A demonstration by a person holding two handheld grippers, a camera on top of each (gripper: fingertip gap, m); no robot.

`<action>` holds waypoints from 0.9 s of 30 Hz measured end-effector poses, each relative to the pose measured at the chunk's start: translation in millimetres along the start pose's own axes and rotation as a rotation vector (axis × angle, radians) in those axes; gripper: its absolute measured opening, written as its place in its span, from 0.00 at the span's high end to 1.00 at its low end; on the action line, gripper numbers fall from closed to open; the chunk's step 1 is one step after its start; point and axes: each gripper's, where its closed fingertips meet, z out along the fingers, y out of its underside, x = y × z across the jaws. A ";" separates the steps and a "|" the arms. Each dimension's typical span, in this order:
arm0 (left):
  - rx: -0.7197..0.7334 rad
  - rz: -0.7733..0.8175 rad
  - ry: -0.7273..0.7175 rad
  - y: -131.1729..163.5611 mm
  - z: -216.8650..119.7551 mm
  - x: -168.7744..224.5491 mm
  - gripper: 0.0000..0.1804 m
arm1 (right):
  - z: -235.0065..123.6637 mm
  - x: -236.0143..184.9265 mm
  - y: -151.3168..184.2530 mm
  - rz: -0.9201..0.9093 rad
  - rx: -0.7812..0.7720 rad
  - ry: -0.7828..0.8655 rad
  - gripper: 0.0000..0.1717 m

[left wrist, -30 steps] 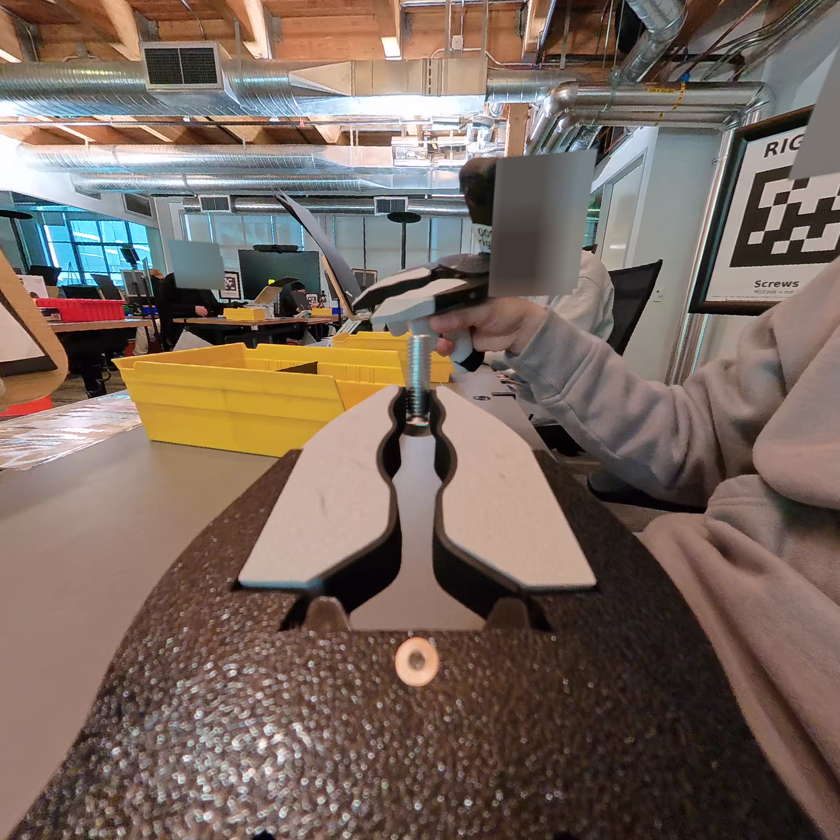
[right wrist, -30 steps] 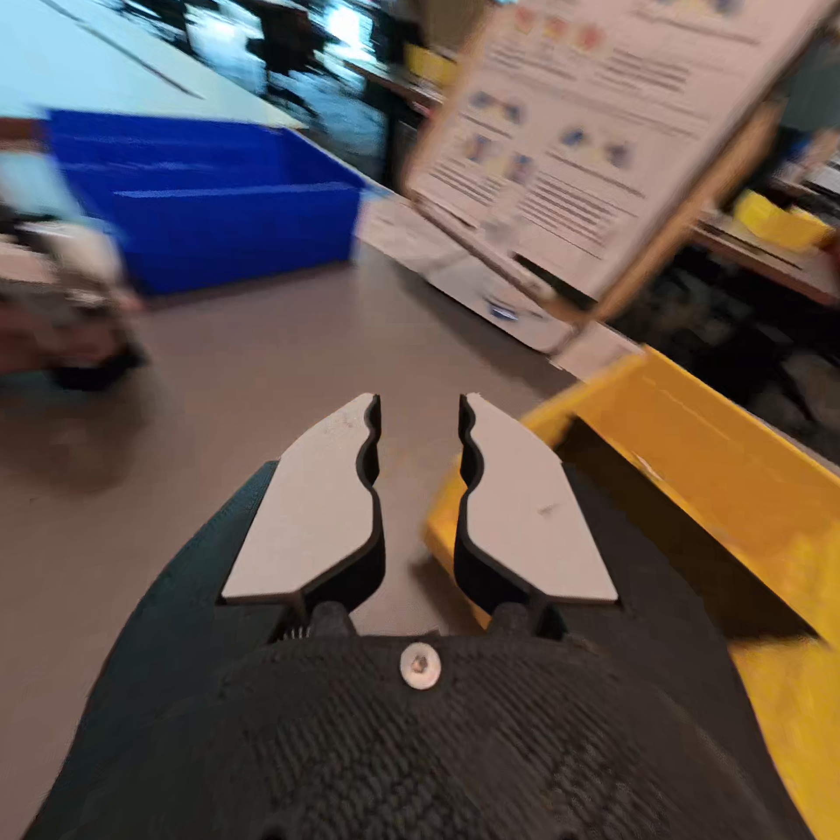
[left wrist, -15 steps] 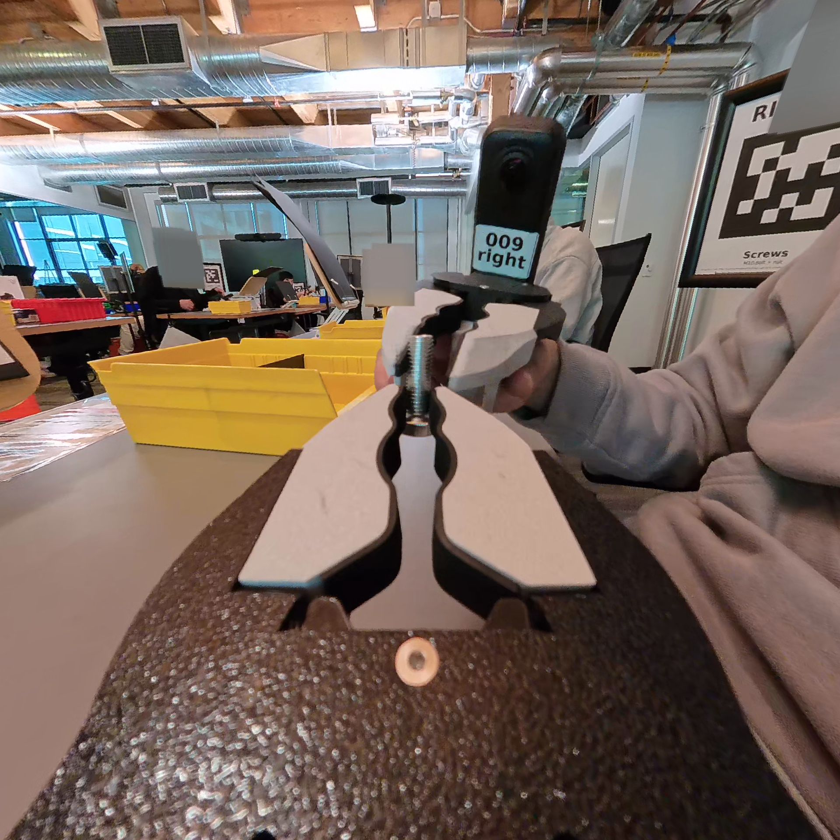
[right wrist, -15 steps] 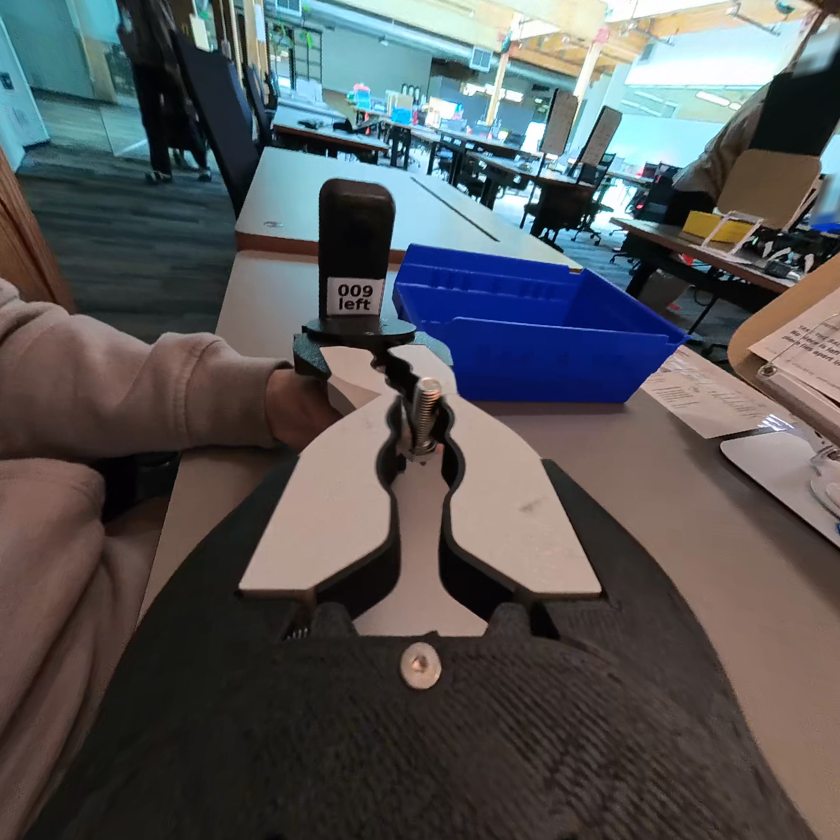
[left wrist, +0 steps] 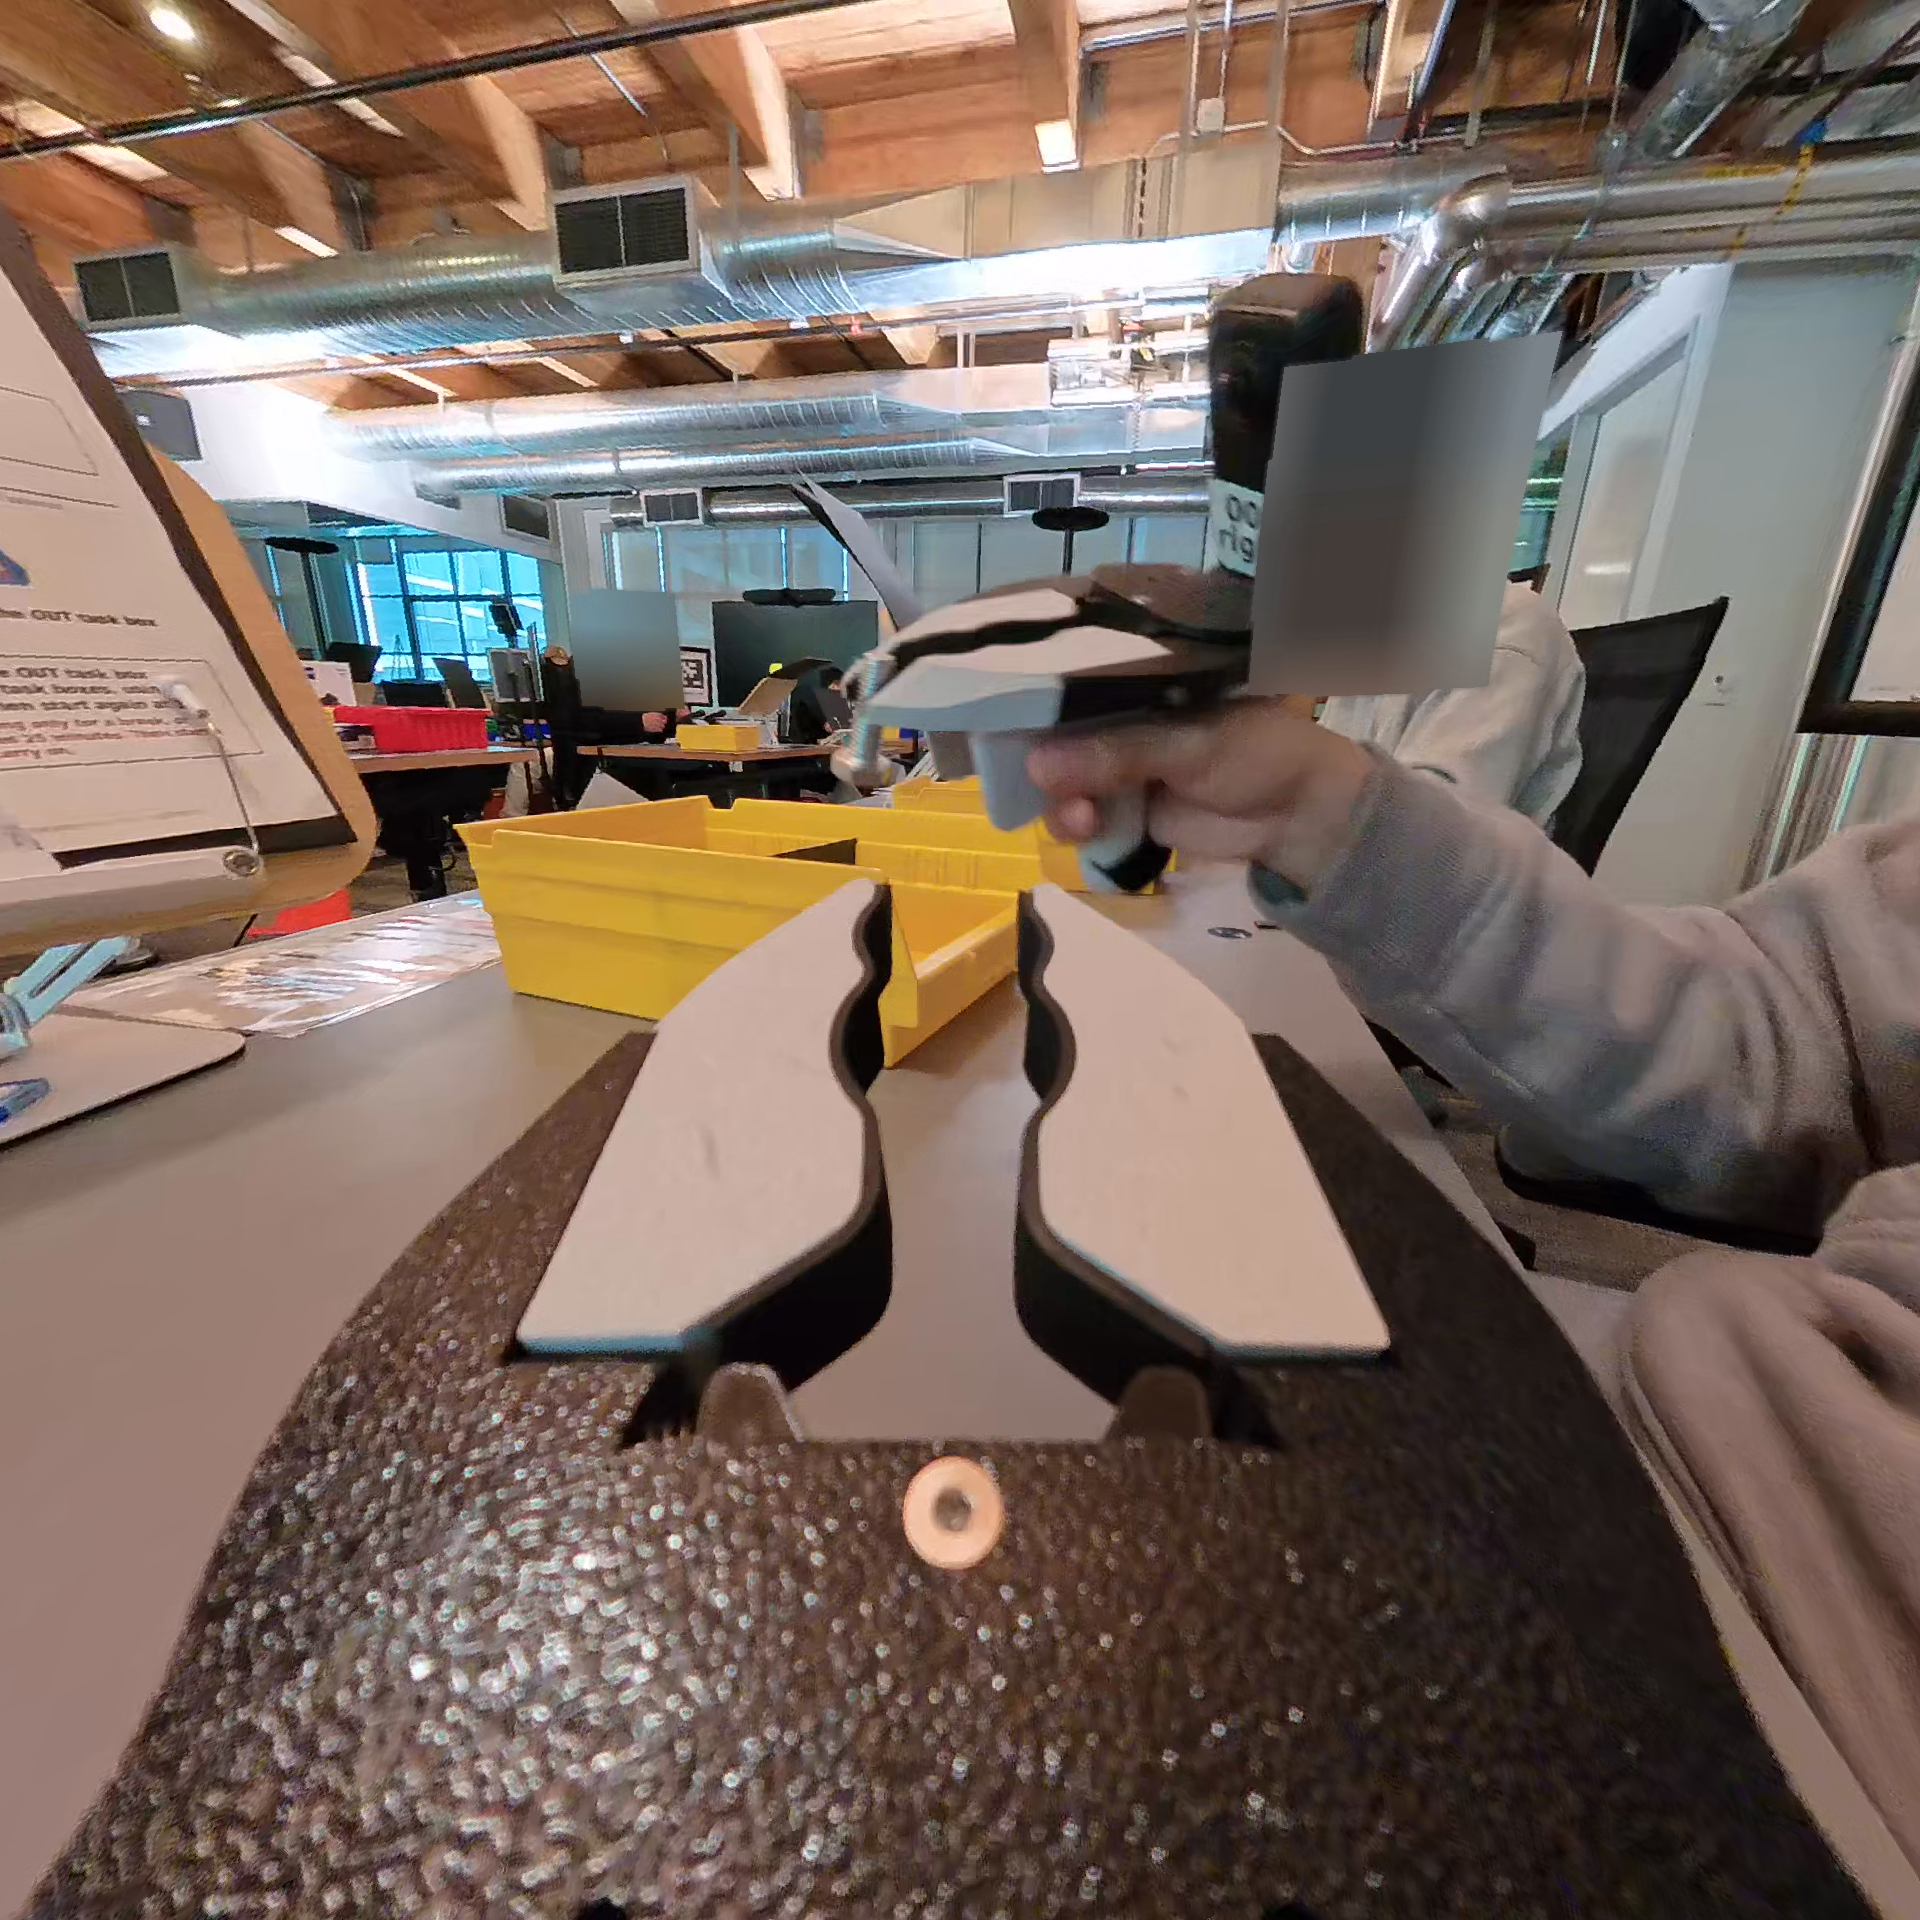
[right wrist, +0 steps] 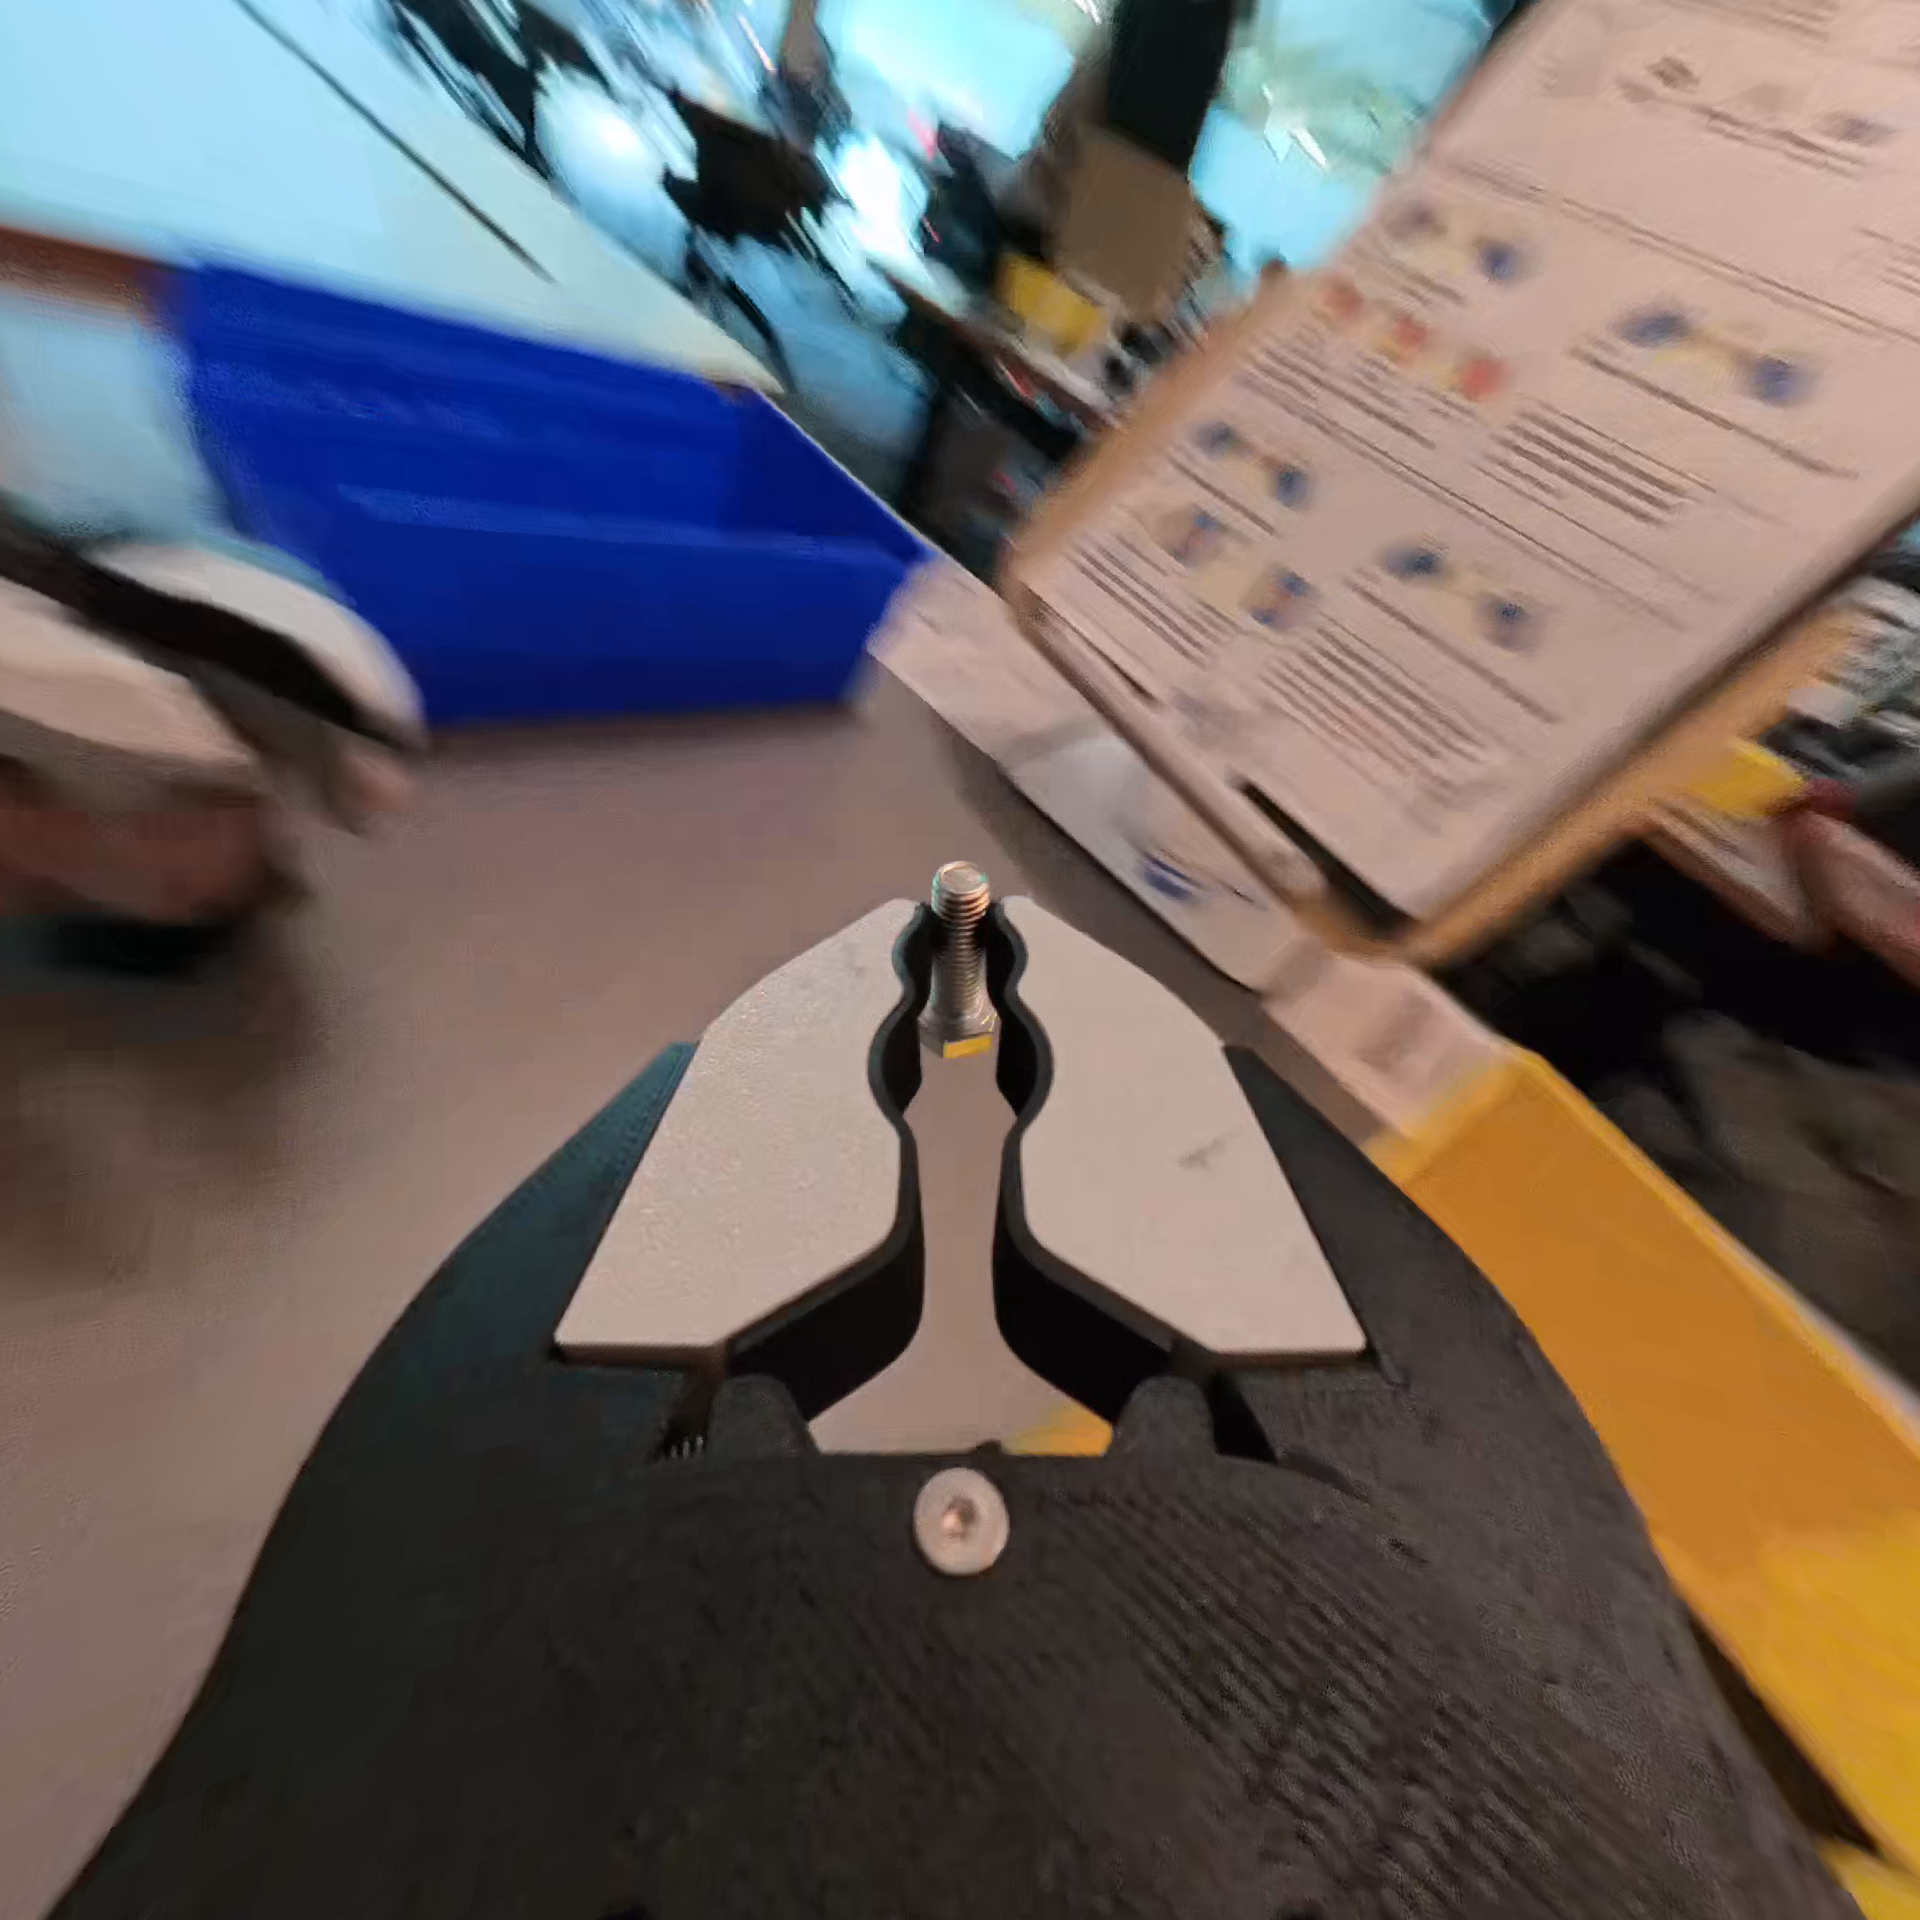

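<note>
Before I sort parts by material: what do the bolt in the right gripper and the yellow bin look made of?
Bolt: apparently bare steel or similar metal, silvery and shiny, with cut threads and a hex head; the right gripper is closed on its shank. Yellow bin: looks like moulded plastic, uniform opaque colour, smooth slightly glossy walls with ribbed rims.

Bright, even light from ceiling lamps and windows. Left view sharp w/ fisheye bend at edges; right view heavy motion blur around sharp bolt.
</note>
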 end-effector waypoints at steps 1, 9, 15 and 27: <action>-0.003 0.003 -0.003 0.4 0.4 0.0 0.88 | -3.0 33.9 12.8 -0.050 -0.090 0.098 0.95; -0.053 0.043 0.001 6.9 5.0 3.9 0.88 | 1.5 223.1 137.7 -0.201 -0.776 0.364 0.94; -0.088 0.078 -0.046 10.1 5.1 1.0 0.88 | 17.4 236.0 190.9 -0.217 -0.896 0.276 0.91; -0.346 0.127 -0.433 53.4 112.1 -47.8 0.60 | -60.1 198.3 121.1 0.140 -0.361 0.466 0.68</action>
